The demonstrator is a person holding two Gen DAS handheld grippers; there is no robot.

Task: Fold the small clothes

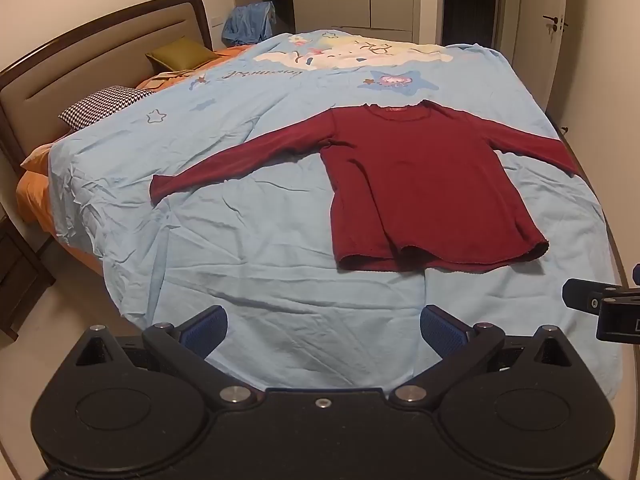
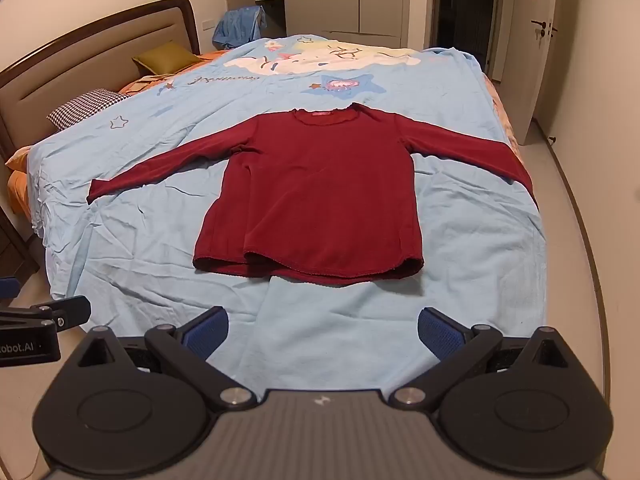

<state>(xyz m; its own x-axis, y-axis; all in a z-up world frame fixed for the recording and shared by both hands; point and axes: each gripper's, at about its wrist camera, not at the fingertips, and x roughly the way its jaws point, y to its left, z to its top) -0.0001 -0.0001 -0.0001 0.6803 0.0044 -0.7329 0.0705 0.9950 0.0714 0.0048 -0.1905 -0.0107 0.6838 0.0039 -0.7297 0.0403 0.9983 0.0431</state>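
A dark red long-sleeved top (image 1: 424,188) lies flat on a light blue bedsheet (image 1: 256,240), neck away from me, both sleeves spread out to the sides. It also shows in the right wrist view (image 2: 320,196). My left gripper (image 1: 323,330) is open and empty, hovering over the sheet in front of the top's hem and a little to its left. My right gripper (image 2: 323,330) is open and empty, in front of the hem's middle. Part of the right gripper shows at the left wrist view's right edge (image 1: 600,306), and part of the left gripper at the right wrist view's left edge (image 2: 44,320).
The bed has a dark headboard (image 1: 100,52) at the left with a checked pillow (image 1: 100,104) and an olive cushion (image 1: 180,54). Blue clothes (image 1: 248,22) hang at the back. A door (image 1: 544,28) stands at the right. Floor lies beside both bed edges.
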